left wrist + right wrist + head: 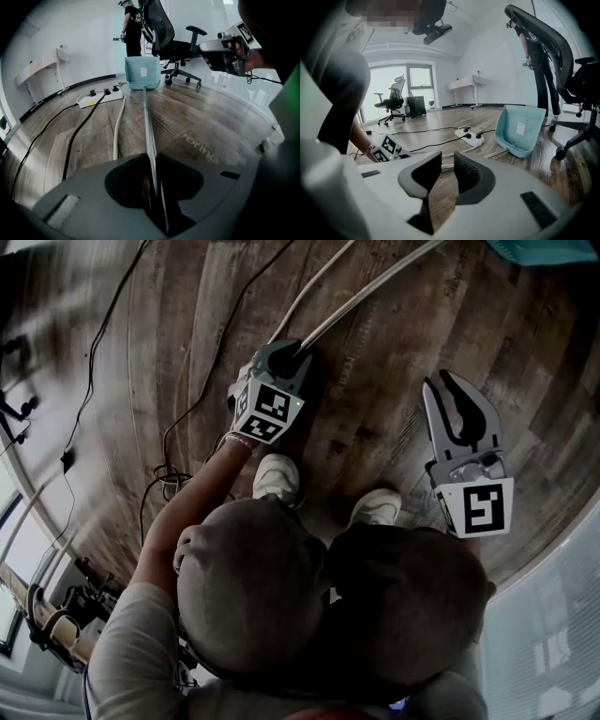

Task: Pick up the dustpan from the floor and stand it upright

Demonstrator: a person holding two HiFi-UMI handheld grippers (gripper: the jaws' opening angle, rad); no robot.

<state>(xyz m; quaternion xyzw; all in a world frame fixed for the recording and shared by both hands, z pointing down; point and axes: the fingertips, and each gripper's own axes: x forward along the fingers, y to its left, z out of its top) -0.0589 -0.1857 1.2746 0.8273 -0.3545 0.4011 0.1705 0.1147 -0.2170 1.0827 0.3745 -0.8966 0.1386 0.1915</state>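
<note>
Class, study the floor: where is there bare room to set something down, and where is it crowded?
Free: bare boards between the dustpan handle and the right gripper. Crowded: left of the handle, with cables and the power strip.

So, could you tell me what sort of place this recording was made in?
Most likely an office or lab room: a wheeled office chair stands on the wood-look floor, a white desk sits against the wall, and a plugged-in power strip lies on the floor.
</note>
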